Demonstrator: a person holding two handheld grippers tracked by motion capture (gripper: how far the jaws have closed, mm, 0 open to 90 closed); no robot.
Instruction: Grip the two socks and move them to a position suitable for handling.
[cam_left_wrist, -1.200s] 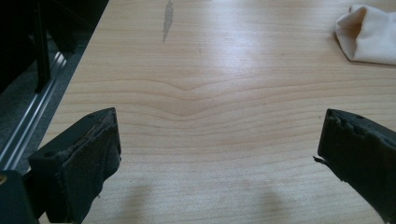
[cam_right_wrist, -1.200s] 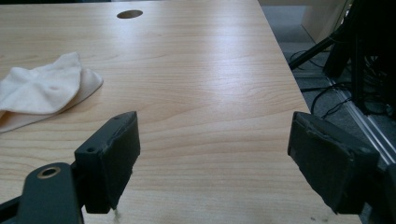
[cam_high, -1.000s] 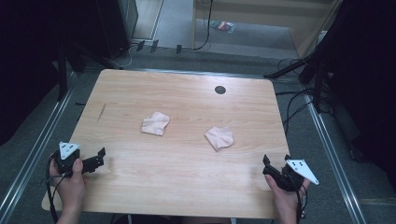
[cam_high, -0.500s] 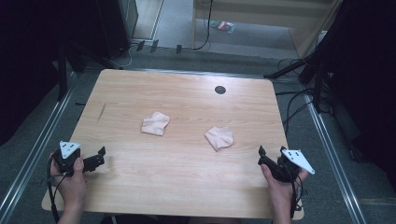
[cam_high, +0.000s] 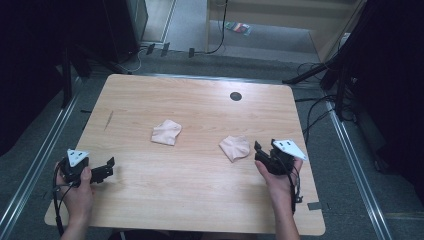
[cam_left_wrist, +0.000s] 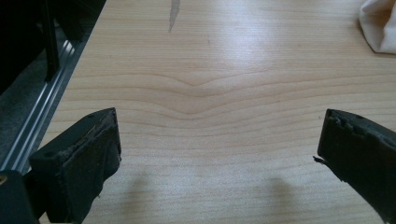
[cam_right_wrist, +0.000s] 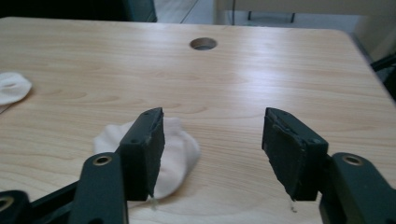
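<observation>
**Right gripper closing in on the near sock**

Right gripper (cam_high: 259, 151) sits just right of the nearer balled-up sock (cam_high: 235, 147) in the high view, jaws partway apart and just been closing, nothing between them yet. The other sock (cam_high: 166, 132) lies further left, well apart from it. Left gripper (cam_high: 106, 170) rests at the near left corner of the wooden table (cam_high: 200, 190), jaws wide and empty. Cable hole (cam_high: 235, 96) at the far side; grey floor, metal rails and loose cables around the table.

Left gripper view: wide-open jaws over bare wood grain, a corner of sock (cam_left_wrist: 380, 25) at the far right.

Right gripper view: the sock (cam_right_wrist: 180, 151) sits behind the left jaw, not in the gap, so it's still ungripped. I'd guess it's light, soft and squashy, not slippery or fragile. Pinching the thick folded bulge should hold better than a loose edge.
</observation>
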